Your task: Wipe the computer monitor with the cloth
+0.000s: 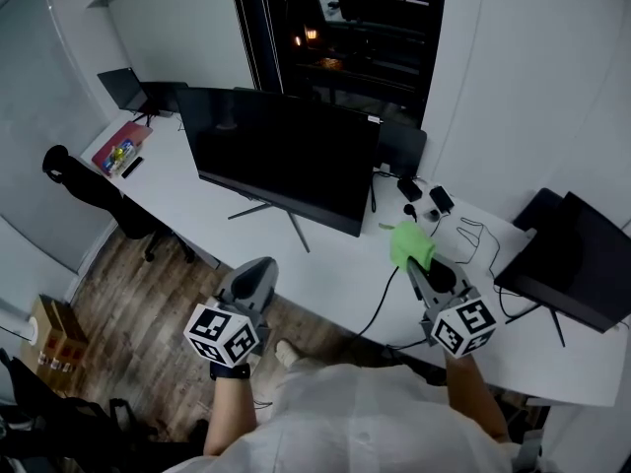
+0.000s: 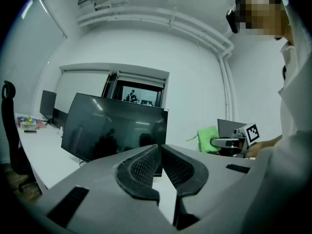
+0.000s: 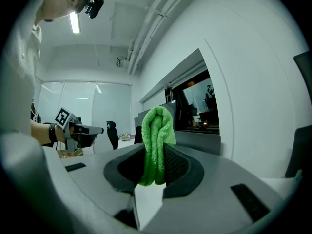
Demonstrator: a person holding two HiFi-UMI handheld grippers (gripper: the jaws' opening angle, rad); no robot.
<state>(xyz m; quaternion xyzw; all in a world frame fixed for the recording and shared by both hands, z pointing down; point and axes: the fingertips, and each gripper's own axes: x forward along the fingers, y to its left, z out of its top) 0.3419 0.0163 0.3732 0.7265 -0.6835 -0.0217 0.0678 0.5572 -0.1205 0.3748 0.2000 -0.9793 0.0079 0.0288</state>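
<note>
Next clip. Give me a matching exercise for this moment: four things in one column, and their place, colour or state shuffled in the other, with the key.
Things
1. cloth
2. left tool
3. monitor
4. office chair

States
A. shut, nothing between its jaws
B. stands on the desk, screen dark
C. green, clamped in the right tool
D. black, on the floor by the desk's left end

Pairs: 1-C, 2-A, 3-B, 4-D
</note>
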